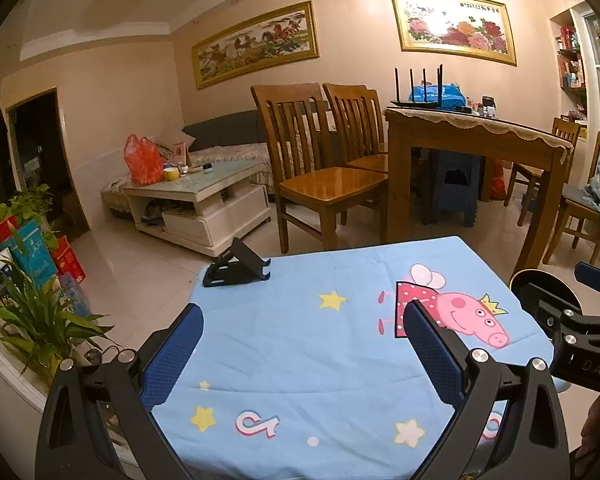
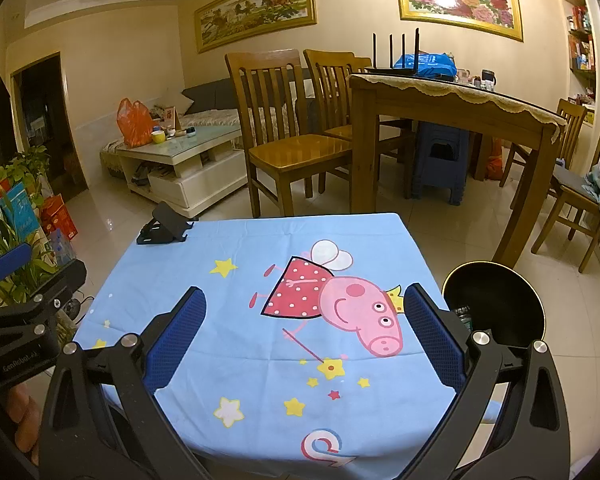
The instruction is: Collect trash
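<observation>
- Trash is not showing on the blue cartoon cloth (image 2: 260, 340) covering the surface; only a black phone stand (image 2: 162, 229) is sitting at its far left corner, well ahead of the fingers.
- A black bin (image 2: 496, 304) is standing just right of the right gripper (image 2: 304, 320), something bottle-like lying inside, too small to identify.
- The left gripper (image 1: 302, 344) is hovering with fingers spread wide and holding nothing; the right one is doing likewise.
- The collecting is probably finishing or not started; scanning the surface edges before closing on anything is seeming wise.
</observation>
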The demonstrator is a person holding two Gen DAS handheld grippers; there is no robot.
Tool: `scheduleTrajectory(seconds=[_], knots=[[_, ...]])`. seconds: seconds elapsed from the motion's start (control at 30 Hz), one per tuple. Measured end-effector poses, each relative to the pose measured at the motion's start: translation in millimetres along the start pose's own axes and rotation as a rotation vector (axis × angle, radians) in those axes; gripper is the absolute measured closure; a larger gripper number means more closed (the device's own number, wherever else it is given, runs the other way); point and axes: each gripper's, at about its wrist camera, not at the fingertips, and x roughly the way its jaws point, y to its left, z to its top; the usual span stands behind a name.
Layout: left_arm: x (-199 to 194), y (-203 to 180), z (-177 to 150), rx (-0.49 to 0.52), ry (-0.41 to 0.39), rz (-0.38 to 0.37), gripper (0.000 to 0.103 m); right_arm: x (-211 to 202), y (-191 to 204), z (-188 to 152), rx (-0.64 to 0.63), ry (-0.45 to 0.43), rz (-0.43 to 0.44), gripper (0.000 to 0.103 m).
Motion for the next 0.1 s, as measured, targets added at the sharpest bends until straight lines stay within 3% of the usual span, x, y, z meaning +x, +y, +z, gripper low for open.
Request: scheduleTrajectory(seconds=[0.1], knots=[[1.0,1.2,0.2,-0.002,0.007,0.000,0.006,0.9,-2.0,1.6,-0.002,0.000,-0.001,0.005]])
